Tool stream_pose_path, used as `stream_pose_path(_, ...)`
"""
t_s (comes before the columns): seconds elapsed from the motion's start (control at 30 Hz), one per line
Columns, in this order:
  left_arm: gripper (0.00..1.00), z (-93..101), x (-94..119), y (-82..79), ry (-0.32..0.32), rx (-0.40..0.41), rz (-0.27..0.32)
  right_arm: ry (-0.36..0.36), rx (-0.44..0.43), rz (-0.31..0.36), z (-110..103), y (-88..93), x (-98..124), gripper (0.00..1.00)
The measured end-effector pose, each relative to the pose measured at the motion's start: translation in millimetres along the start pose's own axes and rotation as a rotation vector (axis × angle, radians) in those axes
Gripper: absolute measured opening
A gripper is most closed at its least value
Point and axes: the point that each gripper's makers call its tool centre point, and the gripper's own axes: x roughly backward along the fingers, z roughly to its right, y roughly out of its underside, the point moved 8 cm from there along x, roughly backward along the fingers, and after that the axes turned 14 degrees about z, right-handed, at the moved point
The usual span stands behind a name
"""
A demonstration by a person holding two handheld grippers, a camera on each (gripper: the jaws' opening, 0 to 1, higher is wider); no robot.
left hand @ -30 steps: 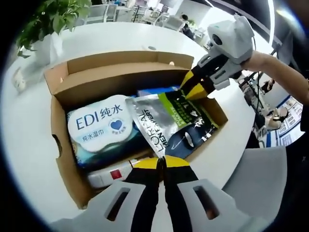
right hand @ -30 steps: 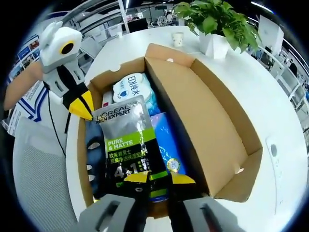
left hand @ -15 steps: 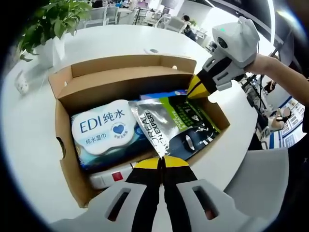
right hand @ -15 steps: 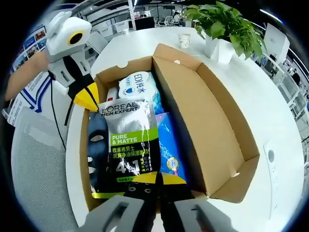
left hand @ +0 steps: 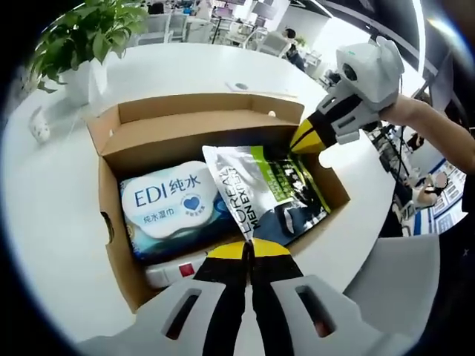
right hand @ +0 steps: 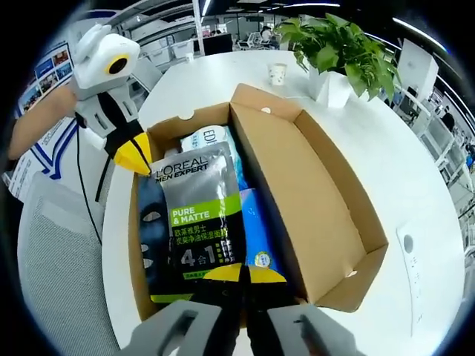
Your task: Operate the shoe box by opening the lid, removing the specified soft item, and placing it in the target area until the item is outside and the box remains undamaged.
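Note:
The brown shoe box stands open on a white round table, its lid folded back. A silver, green and black L'Oreal face-mask sachet hangs flat over the box. My left gripper is shut on one end and appears in the right gripper view. My right gripper is shut on the opposite end and appears in the left gripper view. Under the sachet lie an EDI wet-wipe pack, a blue packet and a white tube.
A potted plant and a small paper cup stand on the table beyond the box. A grey chair sits at the table's edge. Office desks and people are in the background.
The sachet, held at both ends, has come up a little higher above the box contents. Both views have shifted slightly with the hands.

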Motion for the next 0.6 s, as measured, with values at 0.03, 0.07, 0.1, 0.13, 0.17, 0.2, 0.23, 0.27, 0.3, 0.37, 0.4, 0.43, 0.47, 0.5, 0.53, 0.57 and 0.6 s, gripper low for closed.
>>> stream_pose_path(0.03,0.00,0.0,1,-0.6,0.000,0.001,0.002,0.000,0.001,0.001,0,-0.6,1,0.00)
stream_pose_path(0.07,0.00,-0.2,1,-1.2,0.000,0.003,0.003,0.001,0.003,0.005,0,-1.7,2,0.00)
stream_pose_path(0.1,0.00,-0.6,2,-2.2,-0.002,0.007,0.006,0.002,0.002,0.008,0,-2.6,2,0.00)
stream_pose_path(0.13,0.00,-1.0,3,-3.3,-0.003,0.007,0.008,0.002,0.002,0.012,0,-3.6,3,0.00)
stream_pose_path(0.17,0.00,-1.5,4,-4.4,-0.004,0.008,0.011,0.003,0.002,0.015,0,-4.5,4,0.00)
stream_pose_path(0.2,0.00,-1.6,4,-4.8,-0.004,0.009,0.012,0.003,0.002,0.016,0,-4.7,4,0.00)
stream_pose_path(0.23,0.00,-1.4,5,-6.7,-0.004,0.010,0.016,0.006,0.007,0.022,1,-6.3,5,0.00)
stream_pose_path(0.27,0.00,-1.1,6,-7.7,-0.005,0.009,0.019,0.007,0.006,0.023,1,-6.8,6,0.00)
stream_pose_path(0.3,0.00,-0.8,7,-9.0,-0.006,0.008,0.023,0.009,0.006,0.026,1,-8.1,7,0.00)
stream_pose_path(0.37,0.00,-0.5,8,-10.5,-0.006,0.005,0.026,0.012,0.010,0.031,1,-10.5,9,0.00)
stream_pose_path(0.4,0.00,-0.5,9,-11.0,-0.007,0.003,0.028,0.014,0.012,0.034,0,-11.5,10,0.00)
stream_pose_path(0.43,0.00,-0.5,9,-11.5,-0.008,0.003,0.030,0.016,0.011,0.038,0,-12.9,12,0.00)
stream_pose_path(0.47,0.00,-0.4,10,-12.3,-0.009,0.002,0.033,0.017,0.010,0.041,0,-13.7,12,0.00)
stream_pose_path(0.5,0.00,-0.5,11,-12.7,-0.009,0.002,0.034,0.019,0.010,0.045,0,-14.9,13,0.00)
stream_pose_path(0.53,0.00,-0.5,12,-13.2,-0.009,0.003,0.037,0.020,0.008,0.047,0,-15.7,14,0.00)
stream_pose_path(0.57,0.00,-0.1,13,-14.0,-0.008,0.003,0.039,0.021,0.007,0.048,0,-16.3,15,0.00)
stream_pose_path(0.6,0.00,0.4,14,-15.0,-0.008,0.001,0.042,0.022,0.011,0.051,0,-17.4,17,0.00)
